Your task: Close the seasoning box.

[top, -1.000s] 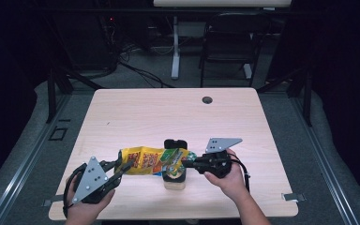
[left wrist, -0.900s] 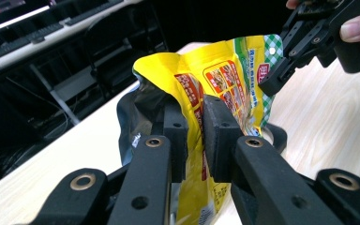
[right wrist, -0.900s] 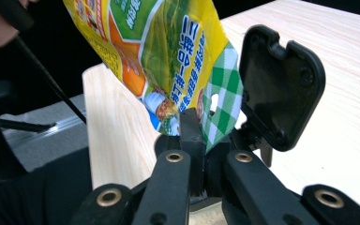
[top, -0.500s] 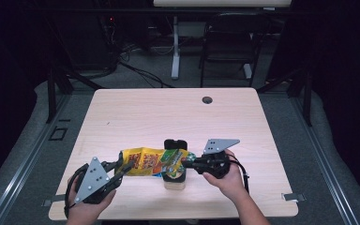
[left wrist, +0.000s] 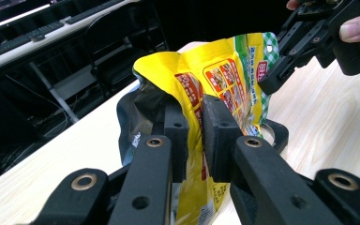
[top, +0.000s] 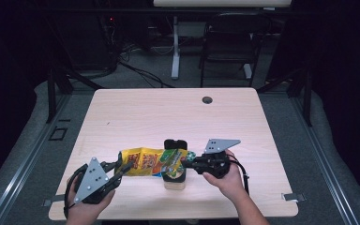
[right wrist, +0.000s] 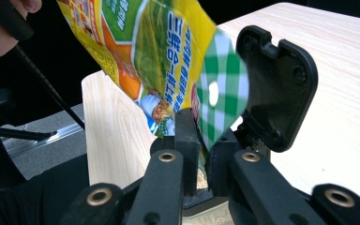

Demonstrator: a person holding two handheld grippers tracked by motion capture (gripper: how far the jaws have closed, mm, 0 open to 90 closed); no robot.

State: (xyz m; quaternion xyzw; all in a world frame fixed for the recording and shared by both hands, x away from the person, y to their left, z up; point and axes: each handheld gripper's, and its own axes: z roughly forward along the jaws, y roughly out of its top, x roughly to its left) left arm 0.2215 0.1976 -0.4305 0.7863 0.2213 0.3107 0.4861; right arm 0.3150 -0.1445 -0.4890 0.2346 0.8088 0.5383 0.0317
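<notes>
A crinkled yellow plastic snack pouch (top: 151, 162) with green checked corner spans between both grippers, above an open black-lidded container (top: 174, 165). The left gripper (left wrist: 194, 129), at the pouch's nine o'clock, is clamped on its open end. The right gripper (right wrist: 201, 140), at three o'clock, has just been opening slightly, pads still pinching the checked corner.

Only print in view is on the yellow snack bag (right wrist: 168, 51): white East Asian characters run down a green band in the right gripper view, too blurred to read for certain. In the left gripper view, a small red label (left wrist: 262, 70) near the bag's green-checked top has white characters, illegible. No numbers or brand names readable anywhere.
</notes>
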